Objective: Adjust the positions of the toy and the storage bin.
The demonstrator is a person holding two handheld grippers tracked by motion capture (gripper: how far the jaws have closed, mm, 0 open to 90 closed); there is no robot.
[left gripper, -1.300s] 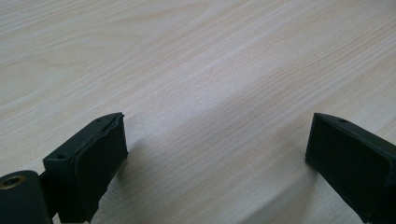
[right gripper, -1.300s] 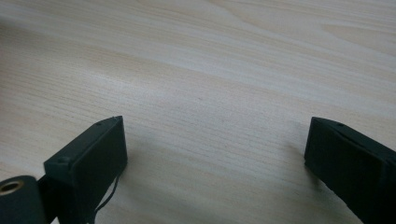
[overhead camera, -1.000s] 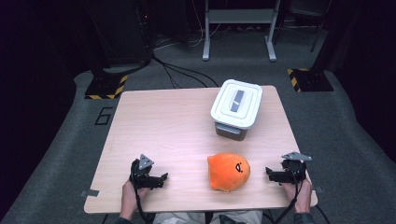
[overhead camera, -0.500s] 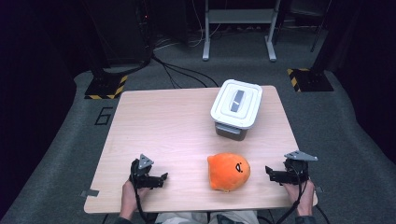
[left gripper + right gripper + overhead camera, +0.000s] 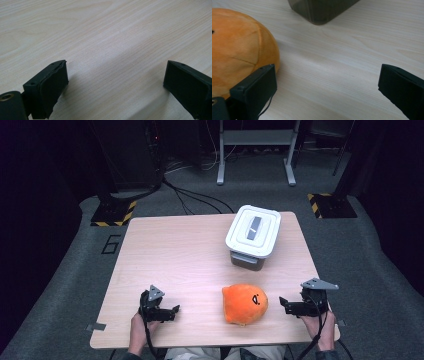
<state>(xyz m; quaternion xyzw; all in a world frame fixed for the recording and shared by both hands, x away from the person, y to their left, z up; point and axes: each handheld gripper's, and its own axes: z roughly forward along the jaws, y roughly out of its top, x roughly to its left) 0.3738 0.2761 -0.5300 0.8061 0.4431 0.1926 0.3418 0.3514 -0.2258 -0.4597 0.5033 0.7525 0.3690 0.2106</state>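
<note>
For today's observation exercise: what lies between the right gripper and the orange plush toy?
Nothing: bare wooden table separates the right gripper from the orange plush toy, seen in the high view.

Left hand-held gripper (image 5: 172, 310) jaws wide apart, right hand-held gripper (image 5: 283, 303) likewise, both low, pointing inward

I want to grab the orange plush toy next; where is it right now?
In the high view the orange plush toy lies near the table's front edge, right of centre, between both grippers, closer to the right gripper.

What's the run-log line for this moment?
left gripper: open, empty | right gripper: open, beside orange plush, apart | lidded bin: closed, behind plush
</note>
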